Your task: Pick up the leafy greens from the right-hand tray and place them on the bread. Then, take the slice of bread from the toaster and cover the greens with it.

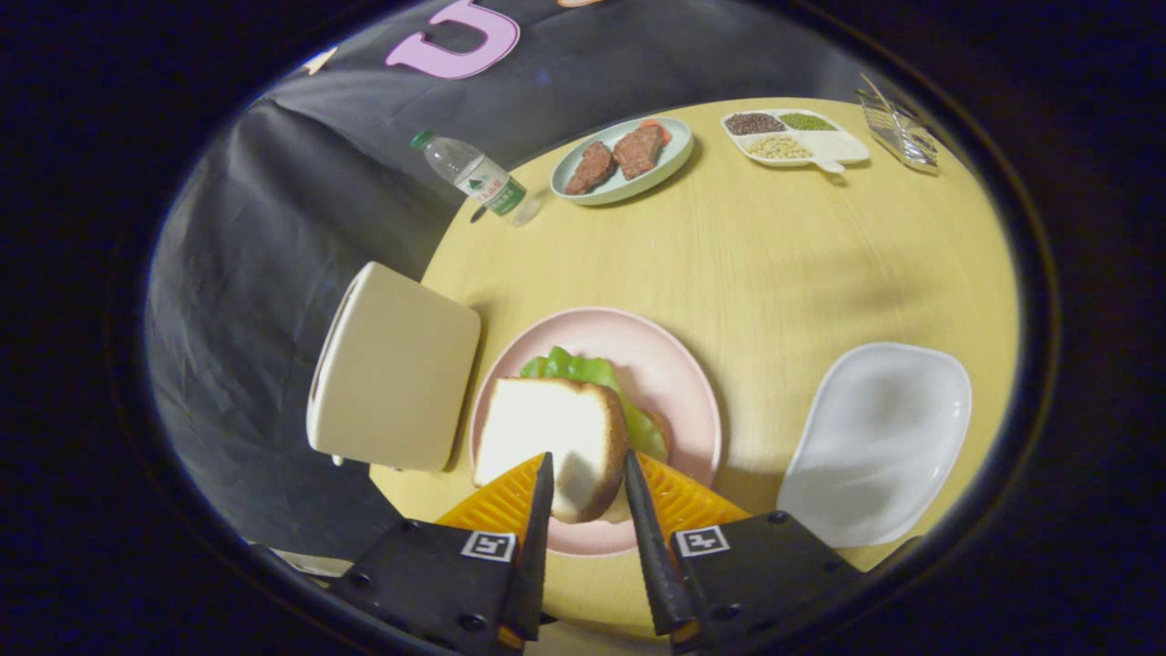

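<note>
The gripper (pixel 588 469) clamps the near edge of a soft, square bread slice (pixel 547 437) with both fingers. It covers ruffled leafy greens (pixel 583 369) on a round pink plate (pixel 679 383), beside the boxy cream toaster (pixel 396 369).

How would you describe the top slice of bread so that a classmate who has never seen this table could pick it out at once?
Start at the round yellow table and find the pink plate beside the cream toaster. On it, the bread slice lies over the leafy greens, its near edge between the fingers of the claw. It is the only pale square with a brown crust.
</note>
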`<move>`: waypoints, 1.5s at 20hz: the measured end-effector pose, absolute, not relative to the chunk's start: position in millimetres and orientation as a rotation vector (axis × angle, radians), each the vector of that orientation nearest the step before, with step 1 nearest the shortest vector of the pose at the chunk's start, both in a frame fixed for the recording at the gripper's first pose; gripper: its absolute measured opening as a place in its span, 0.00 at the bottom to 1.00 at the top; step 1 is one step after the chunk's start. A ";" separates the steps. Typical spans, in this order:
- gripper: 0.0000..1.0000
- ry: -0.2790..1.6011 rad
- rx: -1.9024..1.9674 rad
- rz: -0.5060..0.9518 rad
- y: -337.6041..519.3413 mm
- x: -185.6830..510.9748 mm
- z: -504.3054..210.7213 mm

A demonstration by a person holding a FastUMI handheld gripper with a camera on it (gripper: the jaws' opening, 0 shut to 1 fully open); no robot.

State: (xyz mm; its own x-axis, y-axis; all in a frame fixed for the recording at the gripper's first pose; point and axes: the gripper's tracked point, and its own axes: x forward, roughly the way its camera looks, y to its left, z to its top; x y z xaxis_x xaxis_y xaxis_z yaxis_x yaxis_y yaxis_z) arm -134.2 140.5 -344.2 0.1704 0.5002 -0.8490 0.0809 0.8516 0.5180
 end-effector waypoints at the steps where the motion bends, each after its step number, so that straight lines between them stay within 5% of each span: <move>1: 0.63 1.375 0.505 0.319 137.0 -133.6 -341.8; 7: 0.99 1.250 0.479 0.339 121.7 -120.4 -317.7; 23: 1.00 0.595 0.118 0.120 7.2 -54.7 -181.9; 30: 1.00 0.448 0.057 0.015 -22.8 -49.7 -145.0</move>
